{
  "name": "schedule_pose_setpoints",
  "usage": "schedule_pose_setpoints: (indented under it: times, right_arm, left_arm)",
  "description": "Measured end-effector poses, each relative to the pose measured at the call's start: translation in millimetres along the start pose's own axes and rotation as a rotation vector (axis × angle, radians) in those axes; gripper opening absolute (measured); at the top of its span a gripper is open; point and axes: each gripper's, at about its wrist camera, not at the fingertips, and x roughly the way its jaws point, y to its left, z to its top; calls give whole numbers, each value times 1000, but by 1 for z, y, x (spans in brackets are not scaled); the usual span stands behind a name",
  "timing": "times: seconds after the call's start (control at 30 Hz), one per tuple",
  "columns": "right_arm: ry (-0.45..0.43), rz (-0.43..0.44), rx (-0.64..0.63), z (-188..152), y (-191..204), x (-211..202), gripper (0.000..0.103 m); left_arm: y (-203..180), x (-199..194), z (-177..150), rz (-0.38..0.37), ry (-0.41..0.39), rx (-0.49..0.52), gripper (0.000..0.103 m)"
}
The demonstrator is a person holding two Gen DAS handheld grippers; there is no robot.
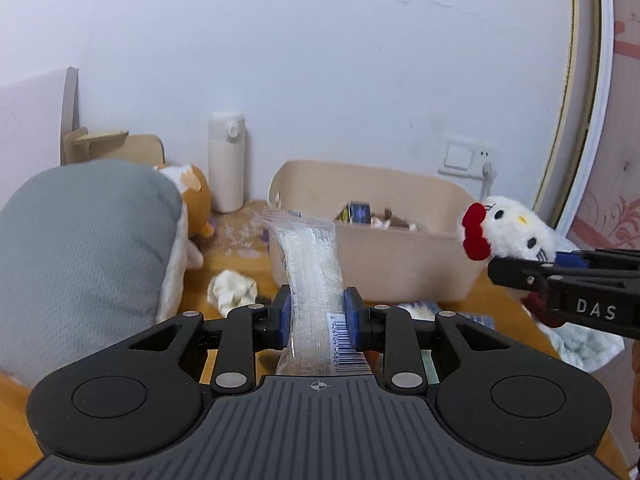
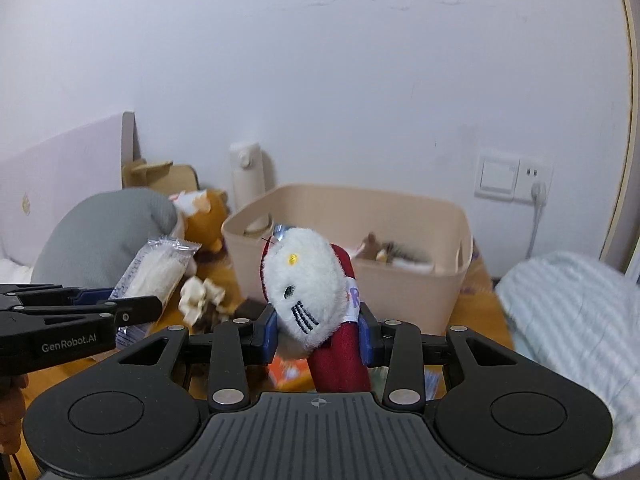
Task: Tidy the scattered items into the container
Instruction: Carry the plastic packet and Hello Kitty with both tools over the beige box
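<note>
Plush cat [image 2: 306,286]: white, red-bodied, whiskered.

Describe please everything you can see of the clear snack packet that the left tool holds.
The snack packet is a long pouch of clear crinkled plastic with crimped ends, pale whitish food inside, and a printed barcode near its lower end. The left tool grips it between blue pads, lifted off the wooden table. It points forward toward the beige container, its far end tilted upward. Nothing else touches it.
</note>
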Motion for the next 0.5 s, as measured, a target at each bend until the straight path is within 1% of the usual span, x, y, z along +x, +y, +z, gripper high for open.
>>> schedule_pose_setpoints:
  times: [0.1, 0.2, 0.27, 0.37, 0.5]
  right_arm:
    - [-23, -18, -12, 13, -3, 4, 35]
    - [-37, -31, -8, 26, -8, 11, 35]
    - [-40, -35, 1, 33, -12, 17, 35]
    - [-41, -37, 17, 45, -17, 30, 35]
    - [-46, -47, 32, 58, -24, 46, 35]
  left_arm:
    - [-3, 8, 16, -8, -22, 5, 27]
    - [-11, 16, 37, 7, -71, 23, 27]
    - [-13, 23, 49, 9, -89, 27, 27]
    - [-16, 38, 68, 0, -93, 22, 27]
    - [-20, 60, 91, 21, -97, 23, 27]
